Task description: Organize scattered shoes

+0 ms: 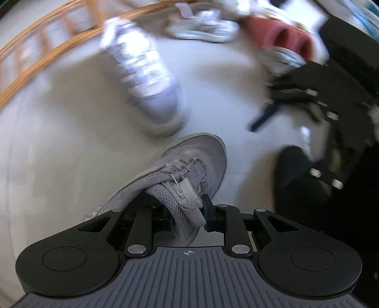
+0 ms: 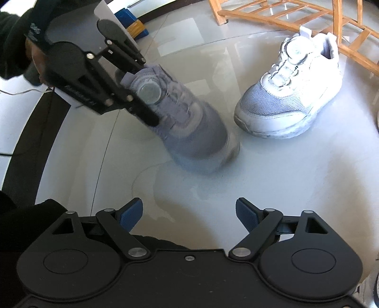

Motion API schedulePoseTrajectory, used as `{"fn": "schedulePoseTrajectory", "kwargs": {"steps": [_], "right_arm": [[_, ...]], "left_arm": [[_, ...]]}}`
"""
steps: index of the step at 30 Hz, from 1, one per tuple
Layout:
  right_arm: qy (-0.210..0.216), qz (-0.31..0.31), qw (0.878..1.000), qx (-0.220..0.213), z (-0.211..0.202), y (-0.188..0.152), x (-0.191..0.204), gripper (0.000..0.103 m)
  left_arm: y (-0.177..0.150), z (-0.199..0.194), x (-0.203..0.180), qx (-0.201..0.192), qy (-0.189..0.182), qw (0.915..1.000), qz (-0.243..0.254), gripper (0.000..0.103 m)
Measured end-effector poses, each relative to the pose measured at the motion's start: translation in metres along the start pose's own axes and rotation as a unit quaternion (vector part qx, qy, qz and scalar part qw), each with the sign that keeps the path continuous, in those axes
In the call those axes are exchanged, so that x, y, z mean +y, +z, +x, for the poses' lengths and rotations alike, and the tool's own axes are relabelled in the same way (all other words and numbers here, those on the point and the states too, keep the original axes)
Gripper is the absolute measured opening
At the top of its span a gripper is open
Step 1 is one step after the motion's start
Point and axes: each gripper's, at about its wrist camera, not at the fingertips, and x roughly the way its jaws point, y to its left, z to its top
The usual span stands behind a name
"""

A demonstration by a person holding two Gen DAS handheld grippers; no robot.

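- A pale floor is seen, with a wooden rack at its edge.
- A white sneaker is stood upright beside the rack.
- A grey sneaker is clamped at its tongue by the left gripper.
- The right gripper is held spread, with nothing between its fingers.

Held shoe left of second shoe, wooden rack behind

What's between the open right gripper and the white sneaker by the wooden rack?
Only bare floor between right gripper and white sneaker, per right wrist view.
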Motion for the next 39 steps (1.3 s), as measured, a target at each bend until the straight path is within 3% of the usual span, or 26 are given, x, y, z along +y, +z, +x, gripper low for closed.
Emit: {"fn": "schedulePoseTrajectory", "kwargs": {"steps": [4,10,14,17,21,23,26,28,33,36,37,39], "right_arm": [[0.002,-0.005,1.0,-0.004,0.003,0.002,0.004,0.089],[-0.002,-0.007,1.0,0.01,0.013,0.003,0.005,0.09],[-0.016,-0.006,1.0,0.018,0.02,0.002,0.006,0.09],[-0.025,-0.012,0.999,0.025,0.028,0.004,0.005,0.087],[-0.044,-0.017,0.998,0.031,0.032,0.006,0.008,0.074],[-0.05,-0.007,0.998,0.032,0.03,0.007,0.006,0.071],[-0.047,0.001,0.998,0.034,0.028,0.009,0.006,0.069],[-0.044,0.002,0.998,0.034,0.028,0.008,0.007,0.069],[-0.045,0.013,0.999,0.027,0.027,0.004,0.007,0.069],[-0.052,0.011,0.998,0.024,0.026,0.005,0.008,0.069],[-0.053,0.01,0.998,0.024,0.025,0.004,0.009,0.069],[-0.054,0.01,0.998,0.024,0.024,0.003,0.009,0.069]], "left_arm": [[0.013,0.006,-0.015,0.02,-0.046,0.9948,0.088,0.022],[0.03,0.031,-0.029,0.048,-0.062,0.9853,0.152,0.022],[0.036,0.036,-0.033,0.055,-0.06,0.9845,0.155,0.027],[0.042,0.037,-0.028,0.054,-0.054,0.9897,0.121,0.032],[0.041,0.03,-0.02,0.04,-0.054,0.9967,0.045,0.043],[0.042,0.025,-0.019,0.03,-0.053,0.998,0.016,0.052],[0.041,0.017,-0.014,0.009,-0.061,0.996,-0.064,0.057],[0.04,0.019,-0.007,-0.007,-0.07,0.9885,-0.133,0.059],[0.042,0.024,-0.004,-0.027,-0.058,0.9757,-0.21,0.057],[0.041,0.022,0.002,-0.042,-0.058,0.9598,-0.271,0.057],[0.04,0.022,0.004,-0.047,-0.059,0.953,-0.293,0.055],[0.038,0.021,0.012,-0.045,-0.043,0.9496,-0.307,0.039]]}}
